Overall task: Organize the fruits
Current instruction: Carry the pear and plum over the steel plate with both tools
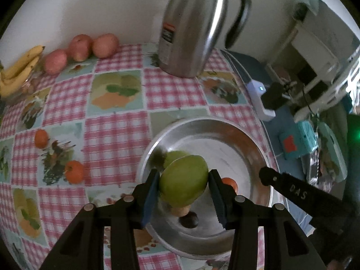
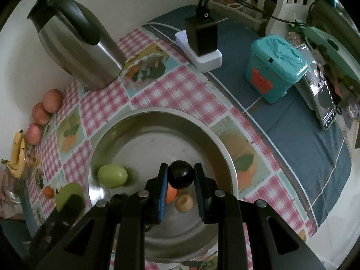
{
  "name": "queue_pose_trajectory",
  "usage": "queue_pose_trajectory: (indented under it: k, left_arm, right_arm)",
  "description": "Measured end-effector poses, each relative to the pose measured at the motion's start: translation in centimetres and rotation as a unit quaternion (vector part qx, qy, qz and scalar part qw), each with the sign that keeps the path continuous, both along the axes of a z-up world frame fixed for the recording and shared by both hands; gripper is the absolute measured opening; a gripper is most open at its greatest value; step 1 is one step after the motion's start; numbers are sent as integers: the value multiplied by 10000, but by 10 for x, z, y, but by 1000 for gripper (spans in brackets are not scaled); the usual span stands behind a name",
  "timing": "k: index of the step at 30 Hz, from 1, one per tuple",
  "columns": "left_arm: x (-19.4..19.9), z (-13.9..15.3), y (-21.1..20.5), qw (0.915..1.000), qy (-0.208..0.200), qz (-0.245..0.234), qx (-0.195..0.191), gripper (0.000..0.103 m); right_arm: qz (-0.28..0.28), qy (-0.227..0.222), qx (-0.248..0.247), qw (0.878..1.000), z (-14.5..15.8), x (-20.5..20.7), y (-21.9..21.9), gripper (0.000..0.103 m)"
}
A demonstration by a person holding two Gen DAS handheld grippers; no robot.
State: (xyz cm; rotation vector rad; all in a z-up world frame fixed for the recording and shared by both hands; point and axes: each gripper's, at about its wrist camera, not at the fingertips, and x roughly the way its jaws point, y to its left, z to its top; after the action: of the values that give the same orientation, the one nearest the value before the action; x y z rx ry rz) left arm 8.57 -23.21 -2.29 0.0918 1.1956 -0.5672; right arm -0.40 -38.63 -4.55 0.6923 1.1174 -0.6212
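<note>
- Two grippers hang over one round, shiny steel plate (image 2: 157, 121), each clamped on a fruit.
- The left gripper (image 1: 183, 187) pinches a smooth green mango (image 1: 183, 185) between its blue pads; the oval fruit's long axis tilts from 7 o'clock up to 1 o'clock in the left wrist view, above the plate's 8 o'clock side.
- The right gripper (image 2: 181, 178) grips a glossy, near-spherical dark plum (image 2: 181, 174), held above the plate's middle.
- A second green mango (image 2: 112, 176) lies in the plate at 9 o'clock in the right wrist view, long axis running 9 to 3.
- Under the plum sit an orange fruit (image 2: 171, 194) and a dull tan fruit (image 2: 184, 203), close together.
- Beyond the plate on the pink checked tablecloth (image 1: 117, 135): a brushed-steel kettle (image 1: 191, 27) at 12 o'clock, three reddish apples (image 1: 81, 47) and curved yellow bananas (image 1: 18, 69) toward 10 o'clock.
</note>
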Motion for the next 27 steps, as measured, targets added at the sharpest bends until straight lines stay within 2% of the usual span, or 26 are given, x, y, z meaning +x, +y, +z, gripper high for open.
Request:
queue_pose_trajectory:
  k: [5, 11, 27]
  left_arm:
    - [1, -15, -7, 9997, 212, -108, -111, 48]
    - [1, -30, -13, 9994, 279, -179, -18, 48]
    - [-5, -53, -27, 9983, 426, -340, 225, 48]
  right_arm:
    - [-10, 22, -2, 10000, -6, 0, -4, 24]
    - [-69, 25, 193, 9998, -20, -1, -11, 24]
    - [-110, 384, 221, 9990, -48, 7, -11, 24]
